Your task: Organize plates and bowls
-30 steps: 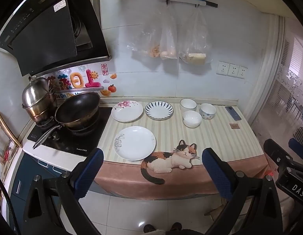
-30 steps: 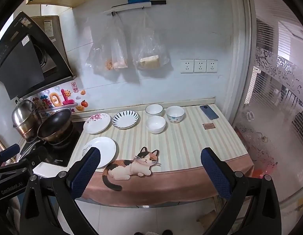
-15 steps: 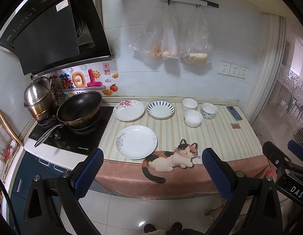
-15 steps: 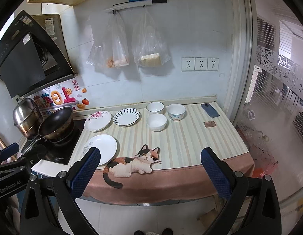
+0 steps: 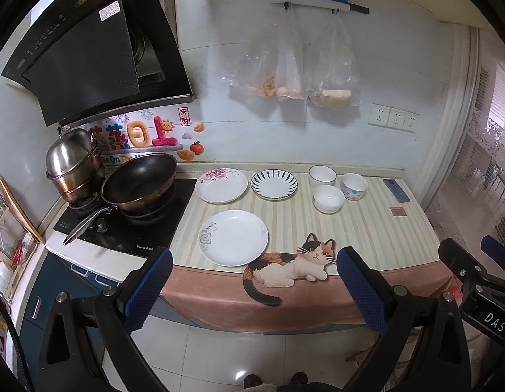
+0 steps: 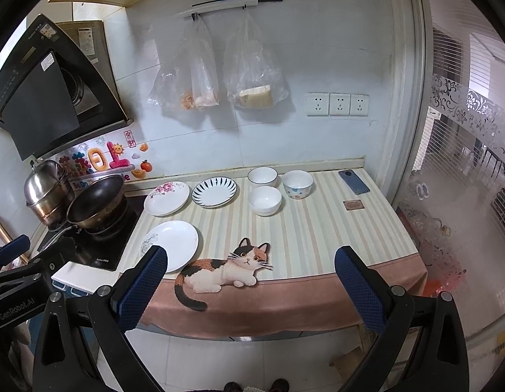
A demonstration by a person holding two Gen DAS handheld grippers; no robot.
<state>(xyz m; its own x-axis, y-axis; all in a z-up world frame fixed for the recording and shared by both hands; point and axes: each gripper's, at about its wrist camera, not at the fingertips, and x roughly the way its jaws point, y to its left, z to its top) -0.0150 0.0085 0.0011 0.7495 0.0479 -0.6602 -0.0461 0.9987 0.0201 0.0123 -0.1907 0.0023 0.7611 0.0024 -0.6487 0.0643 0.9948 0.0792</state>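
Three plates lie on the striped counter: a white plate with a grey flower (image 5: 233, 237) (image 6: 172, 245) at the front, a pink-flower plate (image 5: 221, 185) (image 6: 166, 198) and a blue-striped plate (image 5: 274, 184) (image 6: 214, 191) behind it. Three bowls stand to their right: a white bowl (image 5: 322, 175) (image 6: 262, 176) at the back, a dotted bowl (image 5: 354, 186) (image 6: 297, 184), and a plain white bowl (image 5: 328, 198) (image 6: 264, 200) in front. My left gripper (image 5: 252, 285) and right gripper (image 6: 250, 285) are both open and empty, held off the counter's front edge.
A black wok (image 5: 139, 181) and steel pot (image 5: 74, 163) sit on the stove at left. A phone (image 5: 396, 189) and a small brown card (image 5: 398, 211) lie at the counter's right end. A cat picture (image 5: 291, 266) decorates the cloth's front edge. Bags (image 5: 285, 65) hang on the wall.
Both grippers have shifted slightly, so the counter sits a little lower and nearer in both views. Nothing on the counter has moved.
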